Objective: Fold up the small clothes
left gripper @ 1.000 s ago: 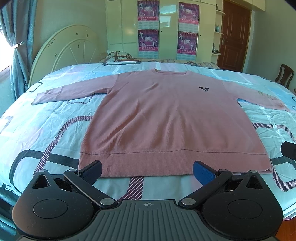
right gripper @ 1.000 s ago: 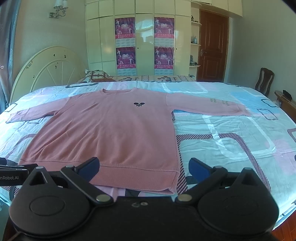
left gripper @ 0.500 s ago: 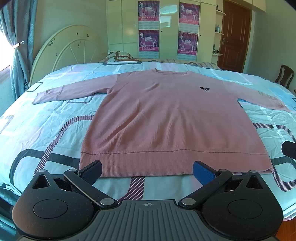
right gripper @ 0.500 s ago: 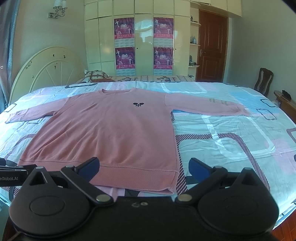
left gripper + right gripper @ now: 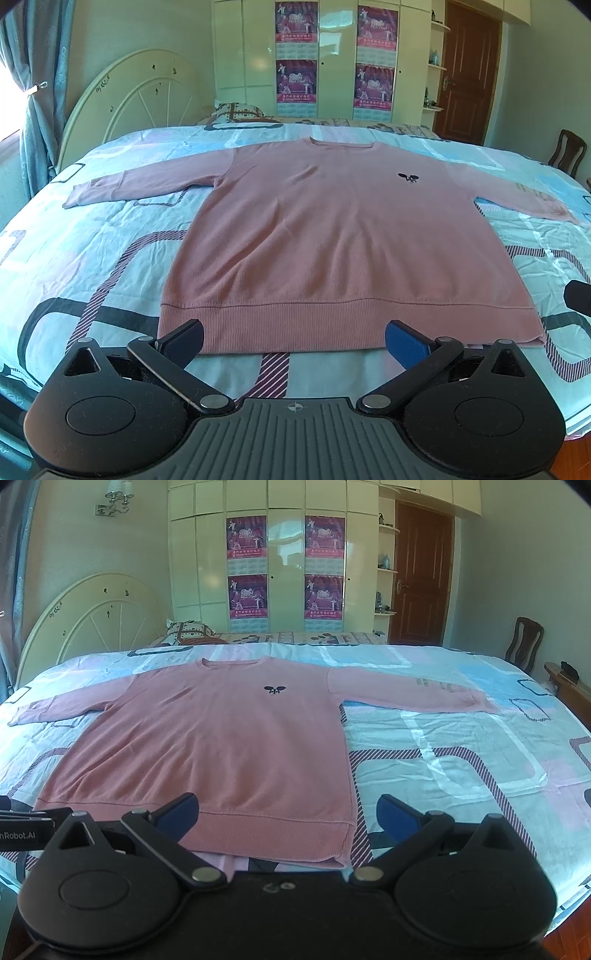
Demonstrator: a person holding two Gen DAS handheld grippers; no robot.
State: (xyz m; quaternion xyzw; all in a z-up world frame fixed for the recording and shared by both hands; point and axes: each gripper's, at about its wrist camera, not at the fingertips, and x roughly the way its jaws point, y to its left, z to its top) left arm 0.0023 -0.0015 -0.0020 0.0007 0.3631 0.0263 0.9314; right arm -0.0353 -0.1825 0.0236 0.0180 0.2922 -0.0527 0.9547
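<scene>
Little has moved since a second ago: both views sit almost as before. Left hand-held gripper [image 5: 293,341] hovers with fingers spread apart at the hem of the pink sweater [image 5: 343,236], gripping nothing; right hand-held gripper [image 5: 286,814] is likewise spread wide over the hem's right corner. Sweater lies flat on the bed [image 5: 461,760], collar away, hem near, sleeves stretched sideways. Only the right view shows lettering on the right sleeve [image 5: 436,686]; only the left shows the curtain [image 5: 33,92].
</scene>
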